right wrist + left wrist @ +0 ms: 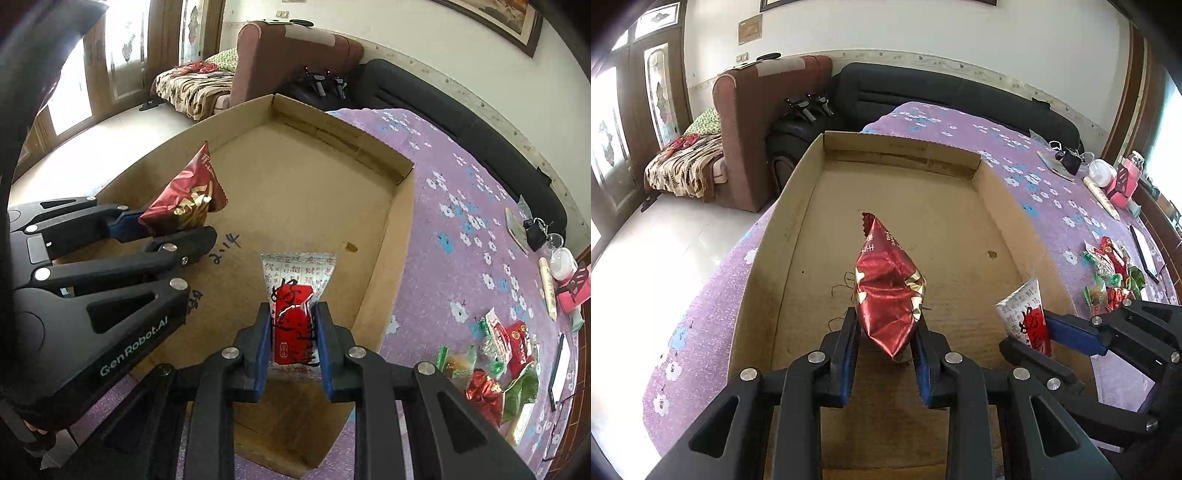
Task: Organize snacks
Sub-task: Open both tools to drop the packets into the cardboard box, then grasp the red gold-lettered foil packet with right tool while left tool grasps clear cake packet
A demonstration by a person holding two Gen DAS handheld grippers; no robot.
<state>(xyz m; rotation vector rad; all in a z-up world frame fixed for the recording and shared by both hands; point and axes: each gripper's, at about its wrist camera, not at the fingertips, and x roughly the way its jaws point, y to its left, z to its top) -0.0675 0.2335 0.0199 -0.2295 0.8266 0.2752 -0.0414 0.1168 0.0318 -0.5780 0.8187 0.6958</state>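
Note:
My left gripper [886, 321] is shut on a red foil snack packet [886, 295] and holds it above the near part of a shallow cardboard box [798, 173]. It also shows at the left of the right wrist view [177, 225] with the red packet [184, 199]. My right gripper [293, 317] is shut on a white and red snack packet [295, 295], held over the box's [399, 229] near right part. The right gripper appears at the right of the left wrist view [1030, 332] with its packet [1027, 314]. No snacks lie in the box.
The box sits on a purple flowered cloth [1052, 192]. A pile of red and green snack packets [495, 373] lies on the cloth right of the box; it also shows in the left wrist view [1112, 273]. A phone, pink box and small items lie at the far right. Sofas stand behind.

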